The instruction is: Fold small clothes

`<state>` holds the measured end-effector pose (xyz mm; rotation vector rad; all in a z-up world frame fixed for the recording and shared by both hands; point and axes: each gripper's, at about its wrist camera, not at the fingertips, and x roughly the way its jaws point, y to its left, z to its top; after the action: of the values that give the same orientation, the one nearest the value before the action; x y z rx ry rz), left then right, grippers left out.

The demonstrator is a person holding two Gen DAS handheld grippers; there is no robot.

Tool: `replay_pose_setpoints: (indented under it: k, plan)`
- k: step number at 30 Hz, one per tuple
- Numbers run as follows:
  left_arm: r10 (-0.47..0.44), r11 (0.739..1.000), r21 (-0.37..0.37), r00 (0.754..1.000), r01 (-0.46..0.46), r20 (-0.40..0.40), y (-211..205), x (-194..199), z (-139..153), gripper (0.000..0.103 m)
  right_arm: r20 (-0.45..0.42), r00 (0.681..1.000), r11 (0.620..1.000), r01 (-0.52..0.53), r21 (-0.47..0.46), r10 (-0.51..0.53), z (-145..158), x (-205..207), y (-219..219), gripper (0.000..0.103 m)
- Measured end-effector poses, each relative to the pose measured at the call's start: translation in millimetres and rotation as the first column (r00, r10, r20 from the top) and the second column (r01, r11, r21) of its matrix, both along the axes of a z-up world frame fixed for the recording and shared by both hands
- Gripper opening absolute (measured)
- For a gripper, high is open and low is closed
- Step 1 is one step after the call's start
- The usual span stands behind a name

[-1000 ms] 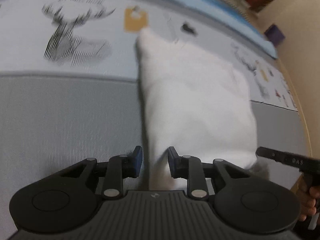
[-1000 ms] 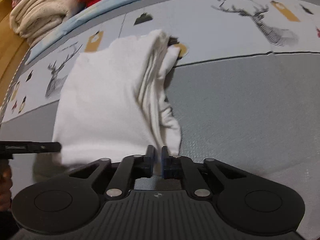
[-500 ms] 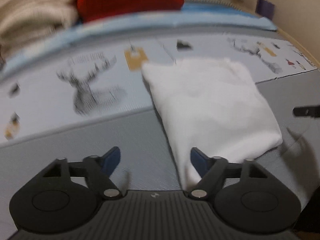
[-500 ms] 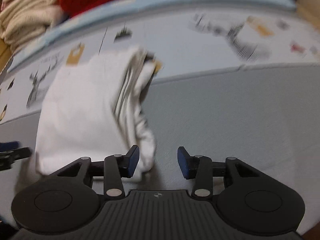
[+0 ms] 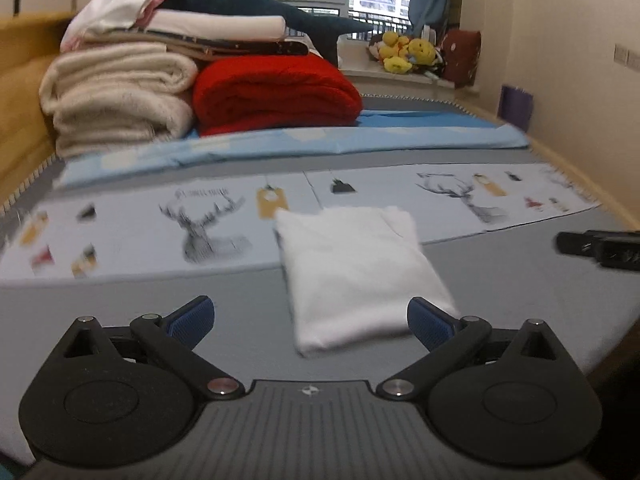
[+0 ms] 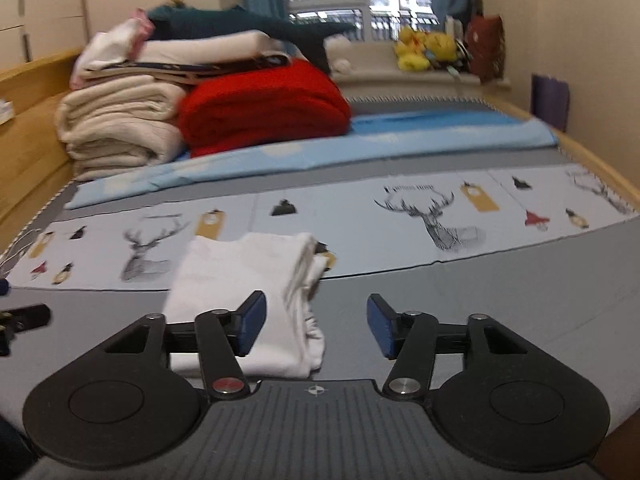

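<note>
Grippers both tilted downward over the bed, looking along it toward the window. Your left gripper [image 5: 310, 322] has its jaws opening and spread very wide; nothing is between the blue pads [image 5: 191, 317], and the cloth lies on the bed beyond them. Your right gripper [image 6: 316, 326] has its jaws opening too, somewhat less wide, also gripping nothing; its left pad overlaps the cloth in the picture, but whether it touches cannot be told.

Folded white garment [image 5: 356, 276] lies flat on the bed, a rough rectangle. Its long axis runs from the near grey sheet [image 5: 160, 300] away toward the pale deer-print strip [image 5: 208, 224], which its far end overlaps. From the right wrist view the garment [image 6: 240, 276] shows stacked, loose fold layers along its right side; the left side looks smooth and closed. The near short edge sits just ahead of both grippers.

Open grey sheet to either side of the garment, wider on the right in the right wrist view. Your right gripper's tip shows at the right edge of the left view, well apart from the cloth. Far end of the bed is crowded: red blanket [image 5: 276, 92], cream towel stack [image 5: 116, 96], blue sheet [image 5: 360, 136]. Wooden bed frame [image 6: 36, 128] bounds the left side, wall close on the right.
</note>
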<state>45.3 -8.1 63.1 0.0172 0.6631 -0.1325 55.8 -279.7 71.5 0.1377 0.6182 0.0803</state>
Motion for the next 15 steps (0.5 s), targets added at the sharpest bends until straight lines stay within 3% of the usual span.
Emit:
replay_pose_setpoints:
  k: [2, 3, 4, 5, 7, 10, 15]
  plan:
    - [0.001, 1.000, 0.006, 1.000, -0.002, 0.030, -6, -21, -23, 0.103, 0.019, 1.000, 1.000, -0.018, -0.022, 0.019, -3, -18, 7, 0.066]
    - [-0.001, 0.999, 0.044, 1.000, -0.001, 0.028, -11, -28, -38, 0.103, 0.022, 1.000, 0.999, -0.018, -0.039, 0.019, -11, -27, 10, 0.066]
    - [0.016, 0.996, 0.094, 0.998, -0.011, -0.060, -16, -25, -50, 0.102, 0.023, 1.000, 0.999, -0.009, -0.047, 0.010, -17, -33, 13, 0.066]
    - [0.040, 0.995, 0.098, 0.991, -0.028, -0.127, -19, -20, -54, 0.101, 0.012, 1.000, 0.999, 0.009, -0.046, -0.008, -29, -37, 15, 0.066]
    - [0.038, 0.999, 0.030, 0.998, -0.037, -0.056, -17, -19, -46, 0.102, -0.050, 0.999, 1.000, 0.007, -0.013, -0.007, -39, -38, 23, 0.066]
    - [0.032, 0.993, 0.115, 0.999, -0.032, 0.001, -25, -9, -46, 0.102, -0.076, 0.997, 0.997, -0.013, -0.080, 0.007, -46, -34, 36, 0.066]
    - [0.070, 0.998, -0.005, 0.995, -0.070, -0.072, -19, 9, -54, 0.102, -0.111, 0.994, 0.994, -0.031, -0.103, 0.020, -54, -27, 48, 0.066]
